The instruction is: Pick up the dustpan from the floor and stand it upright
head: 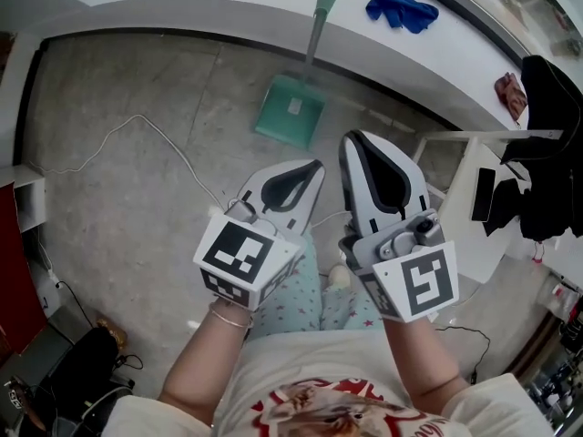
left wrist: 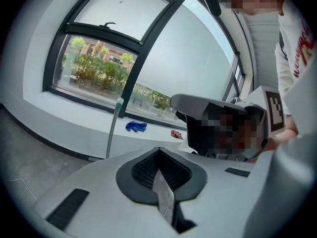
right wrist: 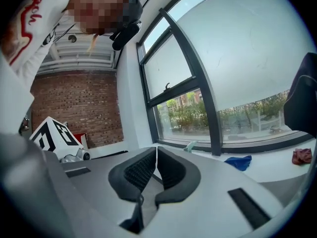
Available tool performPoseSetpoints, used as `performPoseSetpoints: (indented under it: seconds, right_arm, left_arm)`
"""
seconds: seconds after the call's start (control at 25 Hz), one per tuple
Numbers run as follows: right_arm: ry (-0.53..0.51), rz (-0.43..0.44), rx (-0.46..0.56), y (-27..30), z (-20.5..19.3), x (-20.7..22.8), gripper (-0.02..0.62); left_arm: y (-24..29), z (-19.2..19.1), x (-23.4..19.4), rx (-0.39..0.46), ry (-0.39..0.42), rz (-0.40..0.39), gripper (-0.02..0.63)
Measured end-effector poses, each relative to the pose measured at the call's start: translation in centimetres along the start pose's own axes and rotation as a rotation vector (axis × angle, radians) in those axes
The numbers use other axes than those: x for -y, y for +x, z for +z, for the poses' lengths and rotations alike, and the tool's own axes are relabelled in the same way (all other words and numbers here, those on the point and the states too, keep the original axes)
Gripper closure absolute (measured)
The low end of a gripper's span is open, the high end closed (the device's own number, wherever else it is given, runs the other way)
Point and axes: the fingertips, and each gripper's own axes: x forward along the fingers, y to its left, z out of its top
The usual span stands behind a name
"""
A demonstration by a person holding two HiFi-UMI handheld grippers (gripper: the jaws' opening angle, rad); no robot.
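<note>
The teal dustpan (head: pixel 291 109) stands upright on the grey floor, its long handle (head: pixel 320 18) leaning against the white window ledge (head: pixel 228 12). Its handle (left wrist: pixel 112 129) rises in front of the ledge in the left gripper view, and only the handle's tip (right wrist: pixel 190 146) shows in the right gripper view. My left gripper (head: pixel 312 166) and right gripper (head: pixel 358 139) are held up side by side close to my body, well short of the dustpan. Both are shut with nothing between the pads (left wrist: pixel 148 168) (right wrist: pixel 141 170).
A blue cloth (head: pixel 402 9) and a red cloth (head: pixel 510 95) lie on the ledge. At the right stands a white table (head: pixel 466 167) with a phone (head: pixel 484 195) and a black garment (head: pixel 550 157). A white cable (head: pixel 137 124) trails across the floor.
</note>
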Motion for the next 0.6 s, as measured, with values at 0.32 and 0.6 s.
performPoseSetpoints:
  seconds: [0.32,0.6]
  right_arm:
    - [-0.009,0.062,0.112,-15.3,3.4,-2.2,0.568]
    - [-0.087,0.151,0.179,-30.8,10.7,-7.2,0.567]
  left_arm:
    - [-2.9,-1.6,15.0,0.097,0.102,-0.008,0.601]
    - [-10.4,-0.1,30.0,0.192,0.169,0.029,0.602]
